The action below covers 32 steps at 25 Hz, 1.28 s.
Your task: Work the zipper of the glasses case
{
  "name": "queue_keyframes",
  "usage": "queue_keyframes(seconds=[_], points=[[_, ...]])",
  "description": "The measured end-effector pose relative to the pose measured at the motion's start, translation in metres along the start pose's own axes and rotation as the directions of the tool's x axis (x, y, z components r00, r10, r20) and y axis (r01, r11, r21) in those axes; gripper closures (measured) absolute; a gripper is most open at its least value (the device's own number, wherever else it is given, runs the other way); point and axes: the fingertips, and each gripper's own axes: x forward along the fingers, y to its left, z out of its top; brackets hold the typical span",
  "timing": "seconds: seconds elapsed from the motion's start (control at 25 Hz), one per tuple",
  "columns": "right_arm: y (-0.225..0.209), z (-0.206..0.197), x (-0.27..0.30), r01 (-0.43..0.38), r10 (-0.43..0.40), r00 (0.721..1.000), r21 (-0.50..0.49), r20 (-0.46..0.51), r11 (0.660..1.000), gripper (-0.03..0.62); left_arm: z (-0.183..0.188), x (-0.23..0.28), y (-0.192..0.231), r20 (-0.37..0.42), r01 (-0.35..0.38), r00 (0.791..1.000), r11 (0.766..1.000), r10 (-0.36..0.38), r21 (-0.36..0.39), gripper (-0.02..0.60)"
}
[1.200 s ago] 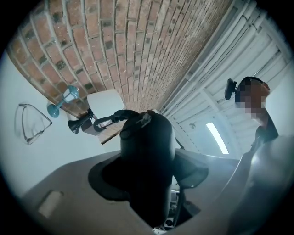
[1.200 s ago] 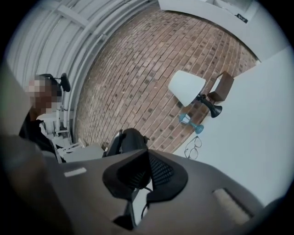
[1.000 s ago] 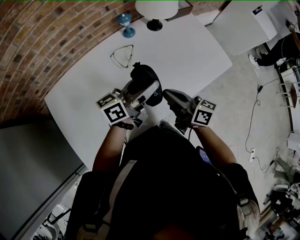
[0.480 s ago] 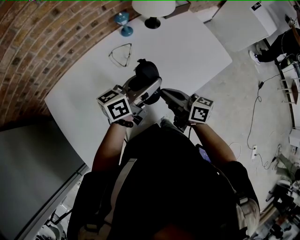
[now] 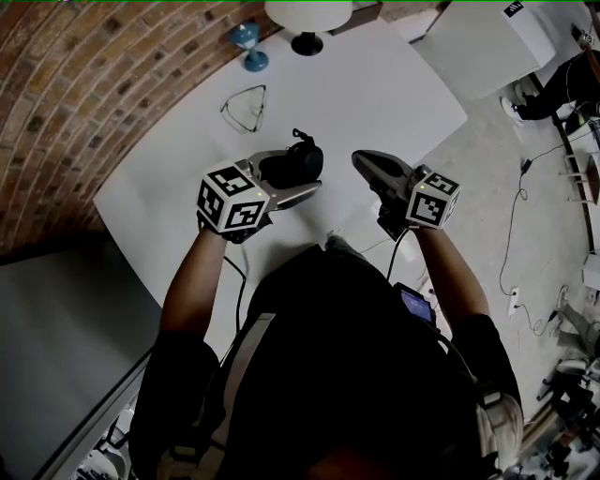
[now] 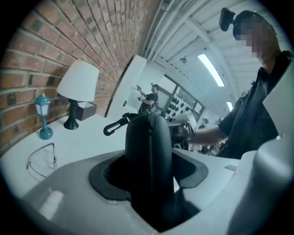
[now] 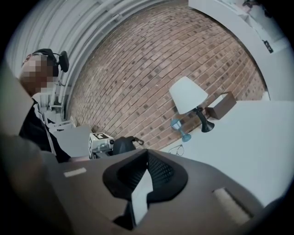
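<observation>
In the head view my left gripper (image 5: 296, 176) is shut on the black glasses case (image 5: 302, 159) above the white table (image 5: 384, 84). In the left gripper view the case (image 6: 149, 147) stands between the jaws with its zipper seam facing me. A black clip (image 6: 115, 125) hangs off its far end. My right gripper (image 5: 362, 160) is shut with nothing in it and sits to the right of the case, apart from it. In the right gripper view its pads (image 7: 154, 170) meet, and the case (image 7: 122, 144) shows far left beside the other gripper's marker cube (image 7: 97, 142).
A pair of wire glasses (image 5: 246, 108) lies on the table beyond the case. A white lamp (image 5: 307, 19), a small blue lantern (image 5: 249, 47) and a brown box (image 7: 221, 105) stand along the brick wall. The table's right edge drops to a floor with cables.
My left gripper has rolled and sunk with the case, which now lies more on its side. My right gripper has swung away to the right, widening the gap to the case.
</observation>
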Motion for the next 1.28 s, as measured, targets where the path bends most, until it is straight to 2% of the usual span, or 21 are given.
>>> queue_keyframes(seconds=[0.08, 0.24, 0.44, 0.56, 0.68, 0.84, 0.92, 1.0, 1.16, 1.28], points=[[0.002, 0.008, 0.001, -0.007, 0.005, 0.999, -0.052, -0.036, 0.999, 0.591, -0.014, 0.000, 0.001, -0.098, -0.009, 0.995, 0.998, 0.016, 0.069, 0.314], [0.017, 0.012, 0.013, -0.056, 0.036, 0.992, -0.167, -0.124, 0.984, 0.591, -0.034, 0.000, 0.005, -0.263, -0.030, 0.960, 0.970, 0.095, 0.240, 0.314], [0.047, -0.004, 0.034, -0.195, 0.135, 0.960, -0.238, -0.247, 0.951, 0.549, -0.049, 0.002, -0.009, -0.385, 0.057, 0.920, 0.948, 0.071, 0.312, 0.314], [0.066, -0.012, 0.043, -0.303, 0.216, 0.918, -0.236, -0.334, 0.923, 0.534, -0.057, -0.001, -0.018, -0.440, 0.129, 0.898, 0.936, 0.030, 0.327, 0.314], [0.078, -0.022, 0.049, -0.368, 0.254, 0.875, -0.225, -0.412, 0.902, 0.507, -0.062, -0.003, -0.021, -0.463, 0.152, 0.886, 0.937, 0.012, 0.315, 0.313], [0.082, -0.033, 0.054, -0.418, 0.285, 0.826, -0.189, -0.485, 0.889, 0.482, -0.074, -0.004, -0.027, -0.503, 0.176, 0.864, 0.935, 0.002, 0.306, 0.313], [0.087, -0.038, 0.055, -0.451, 0.330, 0.793, -0.130, -0.512, 0.883, 0.478, -0.078, -0.005, -0.031, -0.519, 0.196, 0.855, 0.935, -0.014, 0.296, 0.313], [0.093, -0.045, 0.056, -0.484, 0.381, 0.752, -0.057, -0.538, 0.873, 0.447, -0.081, -0.005, -0.036, -0.531, 0.215, 0.847, 0.931, -0.028, 0.294, 0.313], [0.095, -0.061, 0.057, -0.505, 0.419, 0.693, 0.020, -0.587, 0.863, 0.441, -0.088, -0.004, -0.038, -0.564, 0.241, 0.826, 0.907, -0.005, 0.345, 0.313], [0.098, -0.071, 0.056, -0.524, 0.446, 0.648, 0.064, -0.618, 0.850, 0.441, -0.092, -0.004, -0.040, -0.583, 0.254, 0.812, 0.899, 0.002, 0.356, 0.313]])
